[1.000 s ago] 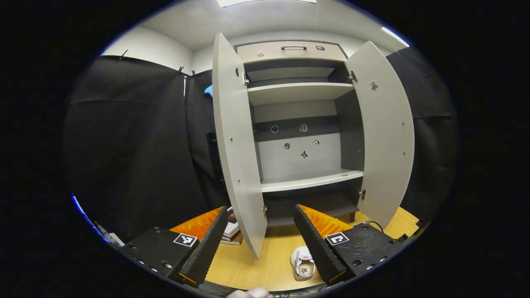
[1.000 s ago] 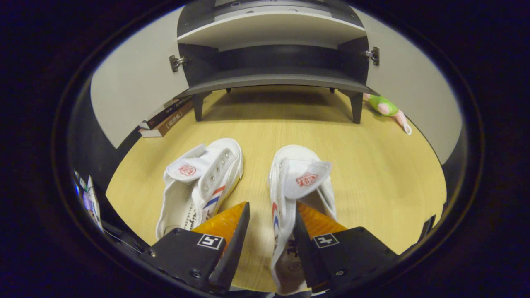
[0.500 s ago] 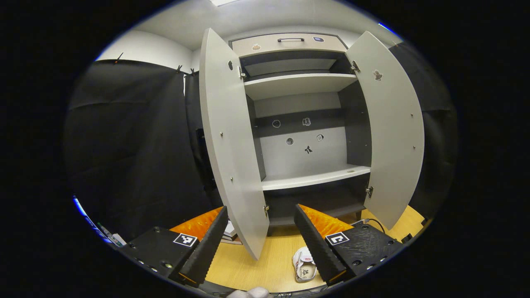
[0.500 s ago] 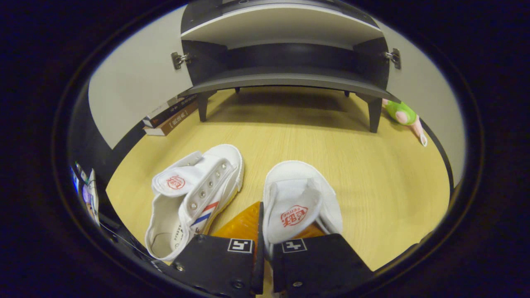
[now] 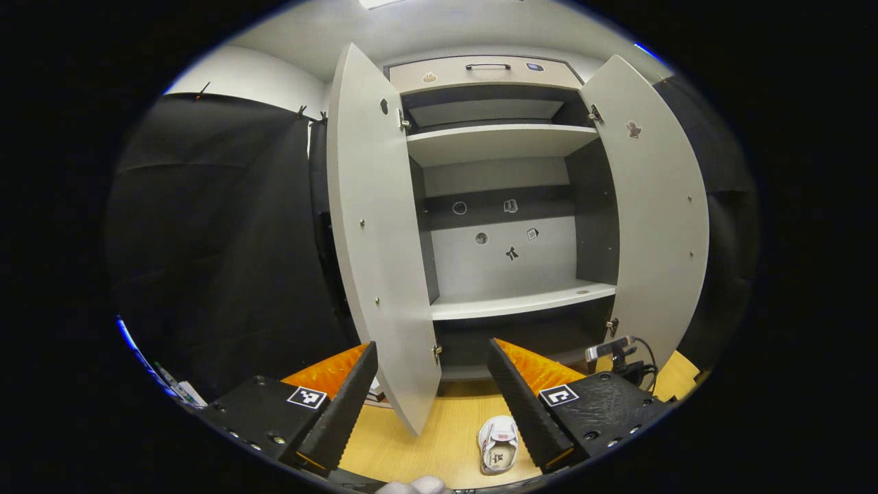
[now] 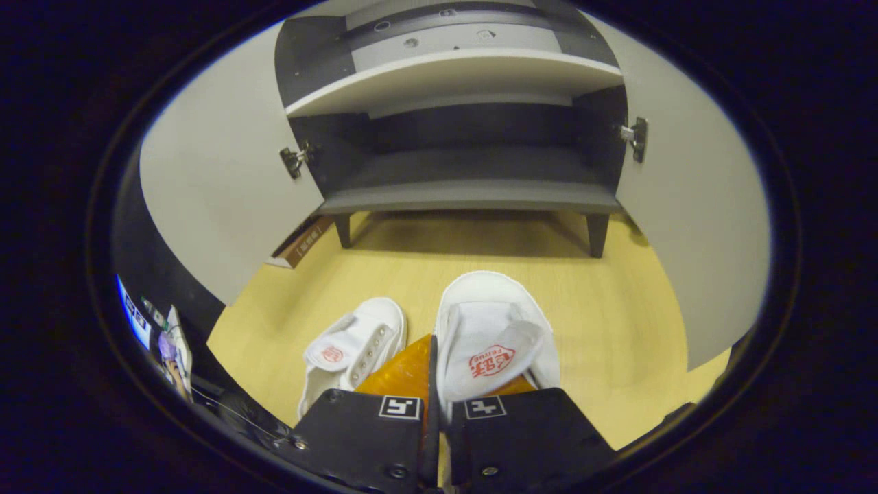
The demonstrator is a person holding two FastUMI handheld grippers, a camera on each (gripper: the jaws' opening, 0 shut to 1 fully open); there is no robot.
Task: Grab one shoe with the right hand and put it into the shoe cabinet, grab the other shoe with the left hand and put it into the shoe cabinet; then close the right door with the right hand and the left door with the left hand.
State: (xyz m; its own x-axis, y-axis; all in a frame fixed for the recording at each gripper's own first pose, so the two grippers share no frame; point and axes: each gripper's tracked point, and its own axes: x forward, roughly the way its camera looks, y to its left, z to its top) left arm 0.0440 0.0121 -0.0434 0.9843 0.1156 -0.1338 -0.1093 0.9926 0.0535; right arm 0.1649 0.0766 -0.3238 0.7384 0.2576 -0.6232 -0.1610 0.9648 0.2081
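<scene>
In the right gripper view, my right gripper [image 6: 436, 370] is shut on the side wall of a white shoe [image 6: 490, 322], one finger inside the shoe. The shoe hangs above the wooden floor, toe towards the open cabinet [image 6: 473, 199]. The other white shoe [image 6: 353, 353] lies on the floor, down to the left. In the left gripper view, my left gripper [image 5: 432, 405] stands open and holds nothing, facing the cabinet, whose left door [image 5: 374, 240] and right door [image 5: 658, 206] are both swung wide. A white shoe [image 5: 499, 444] lies on the floor between the fingers, far below.
A book [image 6: 302, 241] lies by the cabinet's front left leg. The cabinet has a pale middle shelf [image 5: 521, 302], an upper shelf [image 5: 501, 140] and a dark bottom shelf. A dark device with a cable [image 5: 621, 357] shows at the foot of the right door.
My right gripper shut on the right-hand shoe and lifted it off the floor towards the cabinet. The other shoe stayed on the floor. My left gripper barely shifted.
</scene>
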